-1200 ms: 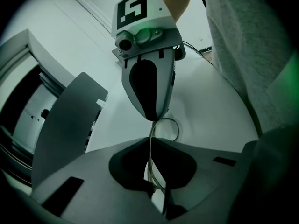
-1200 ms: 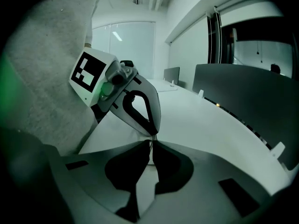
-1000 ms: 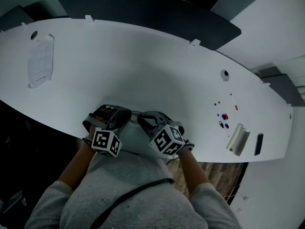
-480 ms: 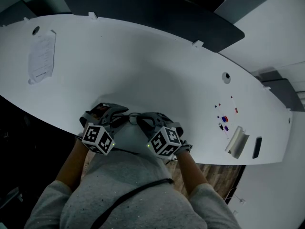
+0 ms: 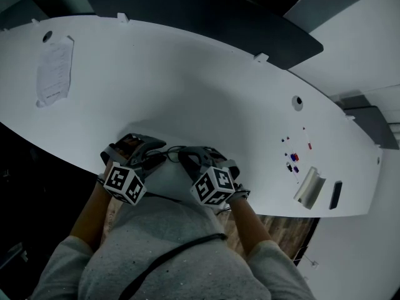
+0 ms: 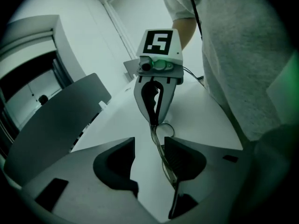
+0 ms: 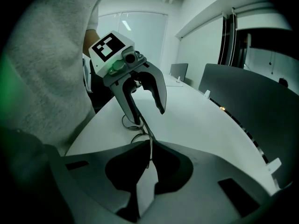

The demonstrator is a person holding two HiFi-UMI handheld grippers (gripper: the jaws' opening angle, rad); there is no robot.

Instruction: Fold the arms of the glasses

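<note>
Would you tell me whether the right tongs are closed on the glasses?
Yes, in the right gripper view the right tongs pinch the thin glasses between jaws pressed together.

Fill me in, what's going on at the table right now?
A person holds a gripper in each hand at the near edge of the white table, working on a pair of glasses. The right gripper has its jaws shut on a thin part of them. The left gripper has jaws that have just been opening and stand apart, the frame lying along one jaw, unpinched. Whether the arms are folded is unclear.
</note>
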